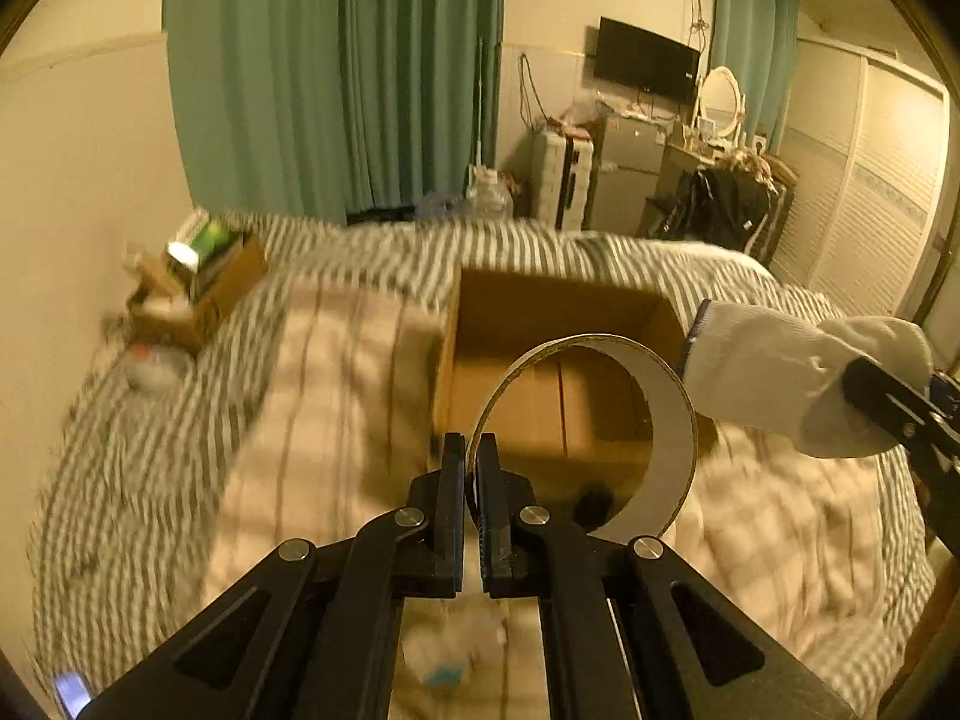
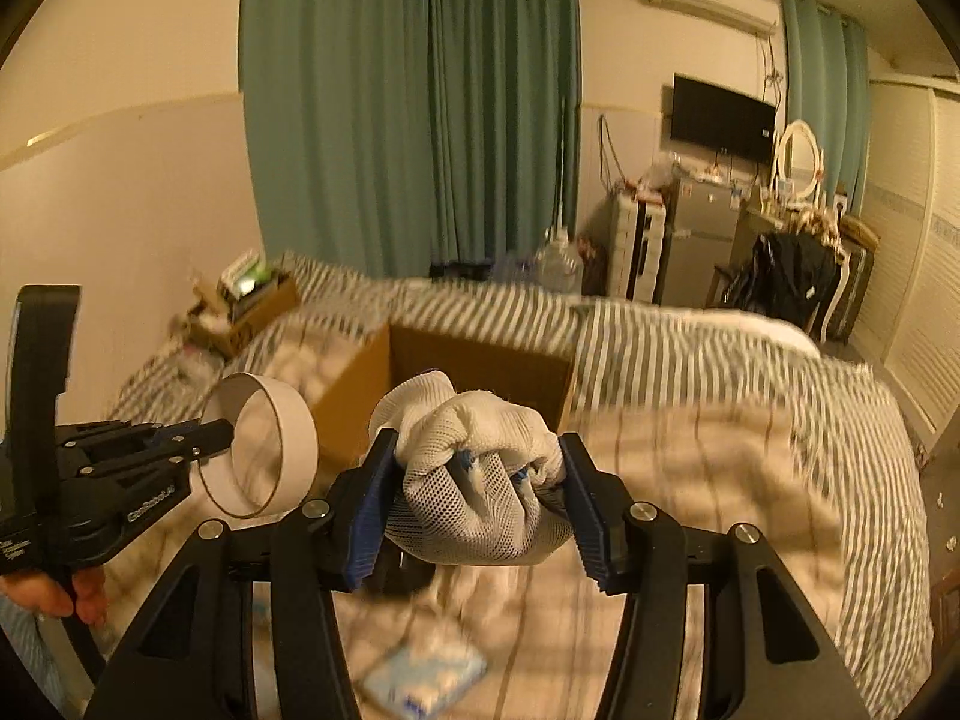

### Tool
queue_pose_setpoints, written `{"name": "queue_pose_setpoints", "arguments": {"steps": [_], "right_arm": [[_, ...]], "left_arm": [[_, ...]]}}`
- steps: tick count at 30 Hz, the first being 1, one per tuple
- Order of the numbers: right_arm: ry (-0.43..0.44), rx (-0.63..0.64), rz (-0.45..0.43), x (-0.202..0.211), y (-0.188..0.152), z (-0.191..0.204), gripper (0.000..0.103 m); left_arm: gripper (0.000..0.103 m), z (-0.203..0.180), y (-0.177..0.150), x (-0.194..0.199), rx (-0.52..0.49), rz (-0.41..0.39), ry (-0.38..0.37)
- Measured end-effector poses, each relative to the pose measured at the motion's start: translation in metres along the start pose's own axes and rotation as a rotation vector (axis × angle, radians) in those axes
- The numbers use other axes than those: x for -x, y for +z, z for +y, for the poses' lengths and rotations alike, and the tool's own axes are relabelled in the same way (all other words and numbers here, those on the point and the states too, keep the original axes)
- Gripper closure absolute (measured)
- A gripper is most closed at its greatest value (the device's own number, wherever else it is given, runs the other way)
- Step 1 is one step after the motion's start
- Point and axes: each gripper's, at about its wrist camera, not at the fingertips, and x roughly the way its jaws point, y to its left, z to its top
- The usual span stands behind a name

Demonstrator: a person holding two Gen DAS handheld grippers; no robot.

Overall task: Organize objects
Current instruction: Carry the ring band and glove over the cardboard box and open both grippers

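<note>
My left gripper (image 1: 472,450) is shut on the wall of a white tape ring (image 1: 666,420) and holds it above the near edge of an open cardboard box (image 1: 540,312) on the bed. In the right wrist view the left gripper (image 2: 225,432) and the tape ring (image 2: 288,426) hang left of the box (image 2: 480,354). My right gripper (image 2: 480,468) is shut on a bundled white glove (image 2: 474,462), just in front of the box. The glove (image 1: 780,372) also shows at the right of the left wrist view.
A striped duvet (image 2: 690,348) and checked blanket (image 2: 720,480) cover the bed. A smaller cardboard box with items (image 1: 198,288) sits at the far left by the wall. A blue-white packet (image 2: 426,678) lies on the blanket below the right gripper. Curtains, fridge and clutter stand beyond.
</note>
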Motion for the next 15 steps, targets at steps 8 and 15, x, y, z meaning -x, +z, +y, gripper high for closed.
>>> {"name": "queue_pose_setpoints", "arguments": {"steps": [8, 15], "right_arm": [[-0.009, 0.02, -0.025, -0.058, 0.063, -0.008, 0.054], [0.013, -0.002, 0.06, -0.143, 0.049, -0.02, 0.058]], "left_arm": [[0.101, -0.009, 0.072, -0.048, -0.041, -0.01, -0.035], [0.1, -0.018, 0.066, -0.124, -0.088, 0.066, -0.015]]}}
